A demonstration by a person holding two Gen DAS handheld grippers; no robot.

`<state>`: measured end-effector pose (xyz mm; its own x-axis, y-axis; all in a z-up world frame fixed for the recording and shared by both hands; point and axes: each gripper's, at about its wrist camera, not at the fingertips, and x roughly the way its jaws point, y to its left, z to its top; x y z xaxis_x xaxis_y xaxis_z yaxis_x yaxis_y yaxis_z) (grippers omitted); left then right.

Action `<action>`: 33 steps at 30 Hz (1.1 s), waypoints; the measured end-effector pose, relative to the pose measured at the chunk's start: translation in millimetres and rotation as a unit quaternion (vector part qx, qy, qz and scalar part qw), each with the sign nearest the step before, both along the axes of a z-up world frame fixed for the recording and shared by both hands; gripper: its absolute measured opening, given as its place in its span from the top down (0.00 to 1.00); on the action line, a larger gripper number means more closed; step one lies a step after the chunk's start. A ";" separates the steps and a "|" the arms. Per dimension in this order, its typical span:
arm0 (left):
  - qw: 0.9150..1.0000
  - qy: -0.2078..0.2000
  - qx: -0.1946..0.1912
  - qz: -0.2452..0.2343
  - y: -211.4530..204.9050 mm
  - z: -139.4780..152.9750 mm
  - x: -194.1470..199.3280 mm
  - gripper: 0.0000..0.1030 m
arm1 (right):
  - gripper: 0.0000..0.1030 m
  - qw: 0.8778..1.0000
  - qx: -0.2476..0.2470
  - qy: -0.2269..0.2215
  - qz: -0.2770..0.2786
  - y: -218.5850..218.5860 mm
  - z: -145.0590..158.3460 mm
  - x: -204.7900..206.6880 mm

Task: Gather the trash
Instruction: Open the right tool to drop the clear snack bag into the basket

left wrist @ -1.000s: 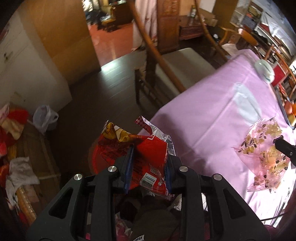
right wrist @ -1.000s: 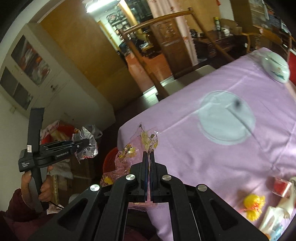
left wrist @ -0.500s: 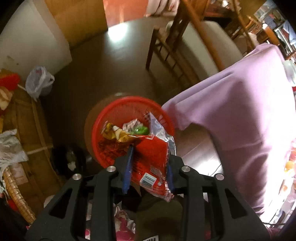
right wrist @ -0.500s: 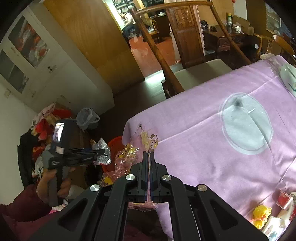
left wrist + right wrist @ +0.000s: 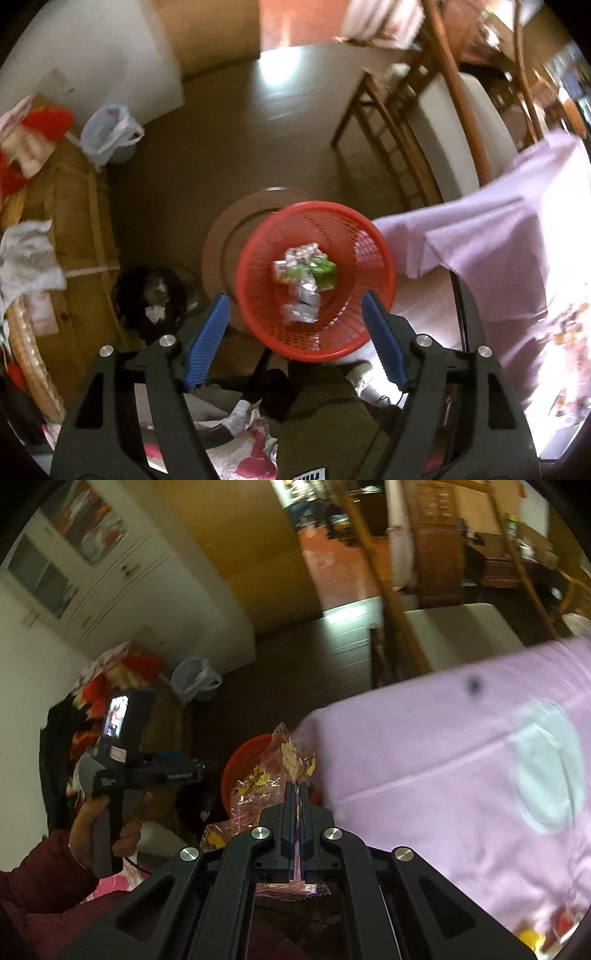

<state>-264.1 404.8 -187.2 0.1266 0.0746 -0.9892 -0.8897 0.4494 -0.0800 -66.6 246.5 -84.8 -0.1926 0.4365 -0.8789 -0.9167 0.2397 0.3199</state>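
Note:
My left gripper (image 5: 295, 295) points straight down over the red mesh basket (image 5: 354, 236) on the floor. Its jaws are opening, and nothing is between the blue pads (image 5: 207, 339). Crumpled silver and green wrappers (image 5: 303, 273) lie in the basket. In the right wrist view, my right gripper (image 5: 295, 784) is shut on a clear pink wrapper with yellow flowers (image 5: 284, 760), held at the corner of the purple tablecloth (image 5: 424, 760), near the red basket (image 5: 243, 753). A hand (image 5: 107, 819) holds the left gripper (image 5: 192, 767) further left.
A wooden chair (image 5: 406, 122) stands by the table. A plastic bag (image 5: 107, 136) sits on the dark floor, with piled clothes (image 5: 33, 140) and a wicker basket (image 5: 29, 350) at the left. A pale round mat (image 5: 546, 771) lies on the tablecloth.
My left gripper swung from the table to over the red basket, sank, opened and let go of the red snack wrapper. The right gripper carried its clear wrapper toward the table corner.

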 end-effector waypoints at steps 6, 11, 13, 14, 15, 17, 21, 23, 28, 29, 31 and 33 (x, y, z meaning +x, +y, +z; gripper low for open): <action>0.998 0.000 0.005 0.066 2.3 12.2 -50.1 0.29 | 0.98 0.998 -0.010 0.016 0.055 37.1 -18.0 -26.5; 0.996 0.005 0.001 0.094 -7.8 11.2 -76.6 0.29 | 0.94 0.996 -0.024 0.009 0.088 70.1 -41.2 -50.0; 0.995 0.003 -0.004 0.103 -10.1 9.6 -84.5 0.29 | 0.94 0.995 -0.030 0.012 0.094 81.9 -50.7 -55.0; 0.995 0.003 -0.005 0.105 -11.3 8.9 -86.8 0.29 | 0.93 0.995 -0.035 0.013 0.095 86.2 -53.6 -56.8; 0.994 0.003 -0.005 0.105 -12.2 8.6 -88.4 0.29 | 0.93 0.995 -0.035 0.012 0.096 89.7 -54.5 -58.5; 0.995 0.005 -0.004 0.102 -12.6 8.1 -88.2 0.29 | 0.90 0.994 -0.032 0.013 0.100 91.3 -53.3 -61.7; 0.996 -0.001 0.000 0.093 -11.3 10.0 -81.3 0.29 | 0.67 0.996 -0.022 0.006 0.091 87.8 -45.4 -60.0; 0.996 -0.004 0.004 0.084 -9.8 11.9 -73.8 0.29 | 0.63 0.997 -0.017 0.008 0.081 86.8 -44.6 -58.7; 0.998 -0.008 0.011 0.062 -10.2 16.0 -58.6 0.29 | 0.63 0.998 -0.012 0.006 0.061 78.2 -41.1 -47.3; 0.998 -0.008 0.011 0.058 -10.2 15.9 -56.6 0.29 | 0.63 0.998 -0.010 0.004 0.058 75.9 -39.2 -45.4; 0.999 -0.010 0.010 0.049 -9.3 16.1 -49.6 0.29 | 0.63 0.999 -0.006 -0.004 0.051 68.2 -33.6 -40.3; 0.999 -0.010 0.011 0.035 -9.1 17.4 -38.9 0.29 | 0.63 0.999 -0.002 -0.011 0.040 58.6 -27.7 -31.8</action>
